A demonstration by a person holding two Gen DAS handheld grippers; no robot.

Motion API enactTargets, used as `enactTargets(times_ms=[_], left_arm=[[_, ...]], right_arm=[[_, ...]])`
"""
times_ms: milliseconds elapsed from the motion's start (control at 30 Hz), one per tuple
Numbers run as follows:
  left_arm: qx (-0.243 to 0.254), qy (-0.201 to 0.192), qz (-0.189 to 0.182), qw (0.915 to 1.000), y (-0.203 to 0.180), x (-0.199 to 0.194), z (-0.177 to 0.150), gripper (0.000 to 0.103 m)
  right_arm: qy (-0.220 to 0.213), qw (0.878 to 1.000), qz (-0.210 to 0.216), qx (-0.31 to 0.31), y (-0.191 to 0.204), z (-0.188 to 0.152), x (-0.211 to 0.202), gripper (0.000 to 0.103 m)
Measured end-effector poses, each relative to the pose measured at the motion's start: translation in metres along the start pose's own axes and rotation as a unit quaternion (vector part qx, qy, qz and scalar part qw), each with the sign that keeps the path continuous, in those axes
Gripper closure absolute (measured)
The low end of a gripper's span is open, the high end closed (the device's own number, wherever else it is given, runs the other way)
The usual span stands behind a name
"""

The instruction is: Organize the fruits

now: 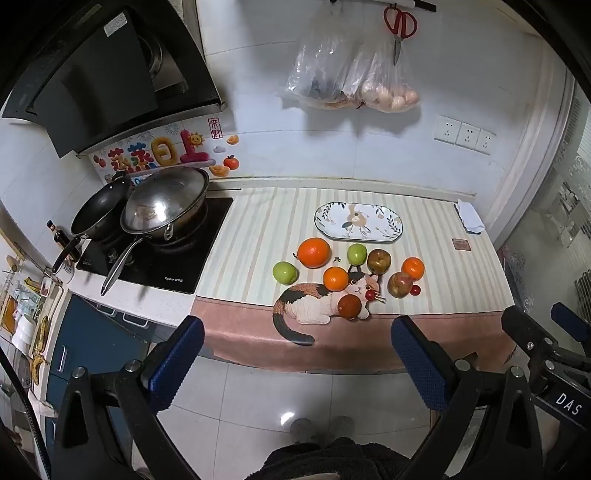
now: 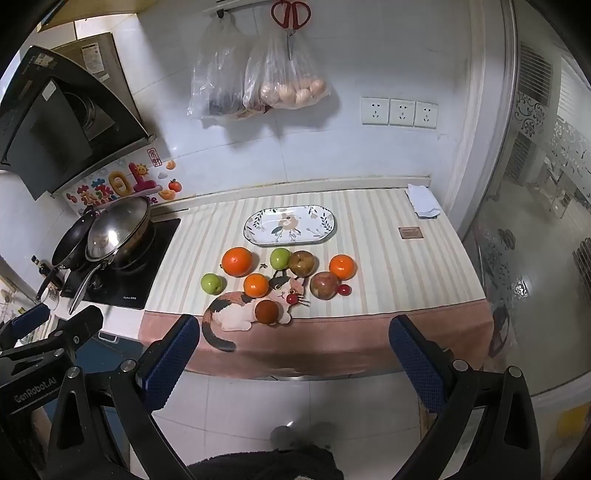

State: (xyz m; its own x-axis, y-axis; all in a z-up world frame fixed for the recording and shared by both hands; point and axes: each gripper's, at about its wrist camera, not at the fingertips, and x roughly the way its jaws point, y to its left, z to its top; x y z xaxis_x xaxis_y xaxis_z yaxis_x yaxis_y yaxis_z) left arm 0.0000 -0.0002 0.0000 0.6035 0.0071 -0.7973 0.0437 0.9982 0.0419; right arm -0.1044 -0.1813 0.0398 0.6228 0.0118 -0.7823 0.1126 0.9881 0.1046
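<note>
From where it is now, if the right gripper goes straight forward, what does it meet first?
Probably the mat's pink front edge on the counter, then the dark red fruit. The open right gripper is still back over the floor; depth is unclear.

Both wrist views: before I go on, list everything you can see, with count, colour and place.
oranges: 3, orange, on the striped mat in front of the plate
green apples: 2, green, left and middle of the fruit group
brownish apples: 2, red-brown, right half of the group
dark red fruit: 1, nearest the mat's front edge, on the cat picture
small red fruits: 2, red, one beside the right apple, one on the cat's face
plate: 1, white with leaf pattern, behind the fruit, holding nothing
pans: 2, one dark and one steel, on the stove at left
scissors: 1, red handles, hanging on the wall
bags: 2, clear plastic, hanging on the wall
cloth: 1, white, back right corner
left gripper: open, short of the counter
right gripper: open, short of the counter
</note>
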Motion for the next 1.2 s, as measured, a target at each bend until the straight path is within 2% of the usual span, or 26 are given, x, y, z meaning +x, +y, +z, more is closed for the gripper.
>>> enactTargets(times_ms=[767,833,1200], left_arm=[[-0.001,0.002,-0.002,1.0000,0.000,-0.001,0.000,0.000],[-0.001,0.004,-0.002,1.0000,-0.012,0.001,-0.001,0.000],[0.000,0.004,-0.002,1.0000,-0.014,-0.002,0.001,0.000]], right_arm=[[-0.008,1.000,0.003,-0.002,-0.001,0.002,-0.007,0.000],[-0.008,1.000,0.005,-0.001,-0.002,0.002,-0.006,0.000],[-0.006,1.000,0.005,-0.001,-0.002,0.000,-0.005,0.000]])
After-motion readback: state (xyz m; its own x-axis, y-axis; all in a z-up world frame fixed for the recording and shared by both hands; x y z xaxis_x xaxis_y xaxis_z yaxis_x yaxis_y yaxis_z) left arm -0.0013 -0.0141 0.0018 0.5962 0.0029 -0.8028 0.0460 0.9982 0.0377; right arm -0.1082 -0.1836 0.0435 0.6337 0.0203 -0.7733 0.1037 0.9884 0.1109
